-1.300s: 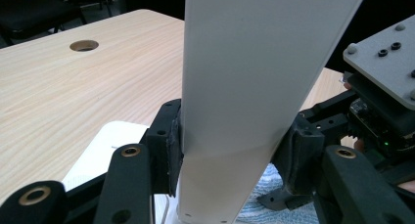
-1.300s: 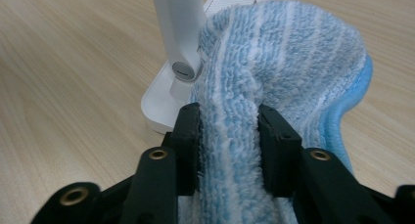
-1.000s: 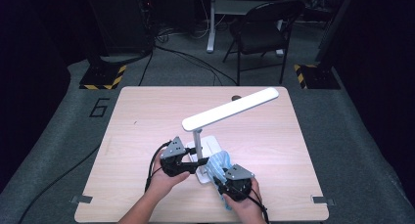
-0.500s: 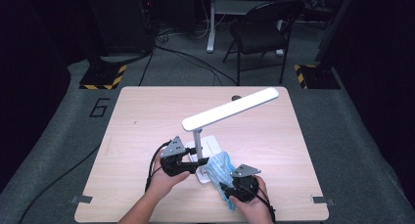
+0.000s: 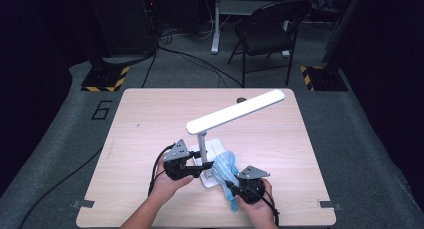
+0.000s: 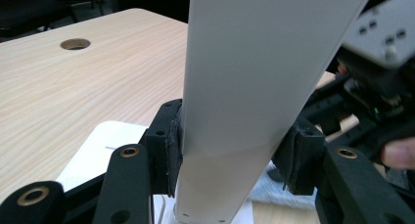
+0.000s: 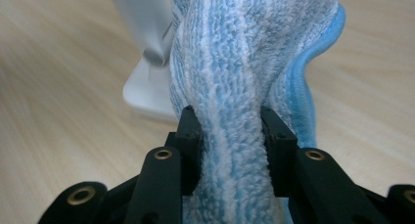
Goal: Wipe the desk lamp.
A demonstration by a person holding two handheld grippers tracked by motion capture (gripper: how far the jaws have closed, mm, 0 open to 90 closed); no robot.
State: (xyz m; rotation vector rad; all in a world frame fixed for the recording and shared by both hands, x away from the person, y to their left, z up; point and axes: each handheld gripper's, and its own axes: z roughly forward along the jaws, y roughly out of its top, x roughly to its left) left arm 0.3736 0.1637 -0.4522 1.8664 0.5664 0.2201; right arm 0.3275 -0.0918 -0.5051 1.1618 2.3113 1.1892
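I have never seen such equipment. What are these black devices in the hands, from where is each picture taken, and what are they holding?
A person sits at a wooden table and holds a hand-held black clamp with two jaws in each hand. No robot arm is involved.

The high view looks down from above the person's side. The other two pictures come from small cameras riding on each tool, looking along its jaws.

A white desk lamp stands on the table. The left tool clamps the lamp's upright post, which sits between its pads. The right tool has just been closing its jaws and now pinches a blue and white cloth, which lies against the lamp's base. It looks like steadying the lamp for wiping.
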